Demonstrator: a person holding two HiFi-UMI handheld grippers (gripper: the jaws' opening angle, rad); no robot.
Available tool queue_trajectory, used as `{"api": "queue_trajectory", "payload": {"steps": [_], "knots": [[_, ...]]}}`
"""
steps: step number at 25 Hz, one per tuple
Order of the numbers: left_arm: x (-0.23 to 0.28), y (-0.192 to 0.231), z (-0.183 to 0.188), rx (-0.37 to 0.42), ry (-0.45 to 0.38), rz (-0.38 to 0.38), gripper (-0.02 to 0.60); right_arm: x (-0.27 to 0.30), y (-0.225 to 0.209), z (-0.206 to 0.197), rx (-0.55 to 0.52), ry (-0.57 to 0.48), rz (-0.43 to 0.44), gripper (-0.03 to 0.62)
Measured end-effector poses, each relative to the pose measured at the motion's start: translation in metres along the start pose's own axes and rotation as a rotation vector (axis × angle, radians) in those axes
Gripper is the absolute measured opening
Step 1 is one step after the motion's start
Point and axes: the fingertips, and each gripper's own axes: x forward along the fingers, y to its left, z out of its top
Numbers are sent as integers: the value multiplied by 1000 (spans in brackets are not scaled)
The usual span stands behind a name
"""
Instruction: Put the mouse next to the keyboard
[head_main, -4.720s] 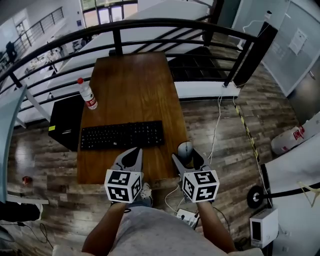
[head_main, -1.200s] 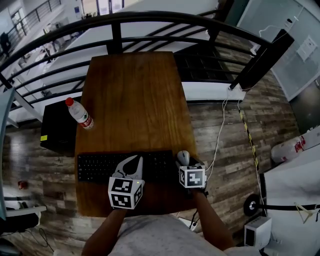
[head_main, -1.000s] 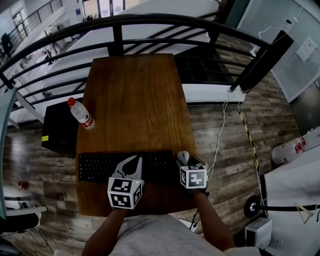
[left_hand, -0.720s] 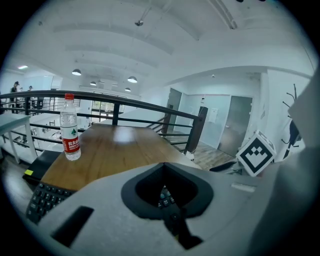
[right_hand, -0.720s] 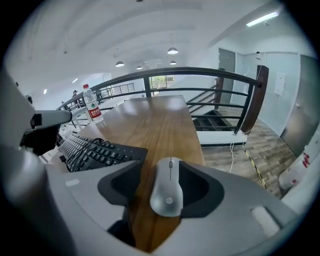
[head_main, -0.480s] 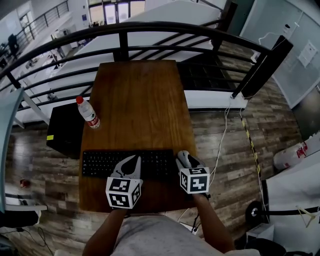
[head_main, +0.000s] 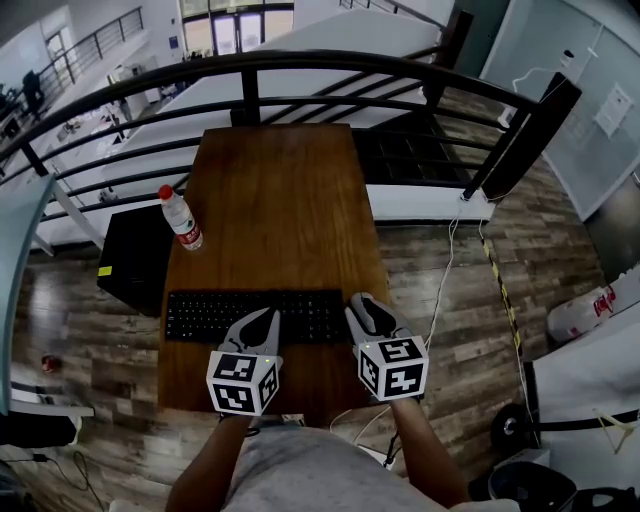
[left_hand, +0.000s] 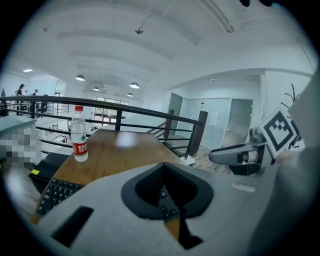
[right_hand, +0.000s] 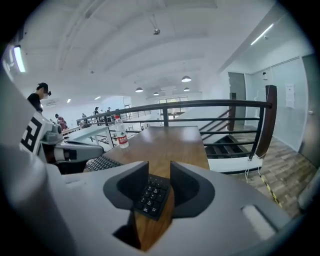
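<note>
The black keyboard (head_main: 250, 315) lies across the near part of the wooden table (head_main: 280, 190). My left gripper (head_main: 268, 320) hovers over the keyboard's right half with its tips together and nothing in them. My right gripper (head_main: 368, 312) is just past the keyboard's right end, by the table's right edge. Its jaws are closing. In the right gripper view the gap of the right gripper (right_hand: 159, 172) holds nothing, and only the keyboard's number pad (right_hand: 151, 194) and bare wood show through it. I cannot make out the mouse in any view; the right gripper covers that corner.
A clear water bottle (head_main: 182, 218) with a red label stands at the table's left edge. A black box (head_main: 135, 262) sits on the floor to the left. A dark curved railing (head_main: 300, 62) runs behind the table. Cables (head_main: 440, 270) trail on the floor to the right.
My right gripper has drawn back toward me and its marker cube looks larger. The grey mouse seen at its tips a second ago no longer shows. The left gripper has barely moved.
</note>
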Motion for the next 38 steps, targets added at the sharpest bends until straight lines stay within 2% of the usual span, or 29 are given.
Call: {"api": "queue_trajectory", "payload": {"steps": [10, 17, 25, 38], "knots": [[-24, -17, 3, 17, -25, 10, -8, -42, 17, 10, -34, -91, 31, 98], [-36, -35, 1, 44, -43, 4, -8, -69, 21, 8, -31, -149, 47, 12], [-50, -45, -3, 51, -51, 3, -8, -81, 34, 1, -52, -153, 90, 11], [-48, -53, -6, 47, -37, -6, -8, -83, 35, -2, -51, -140, 104, 11]]}}
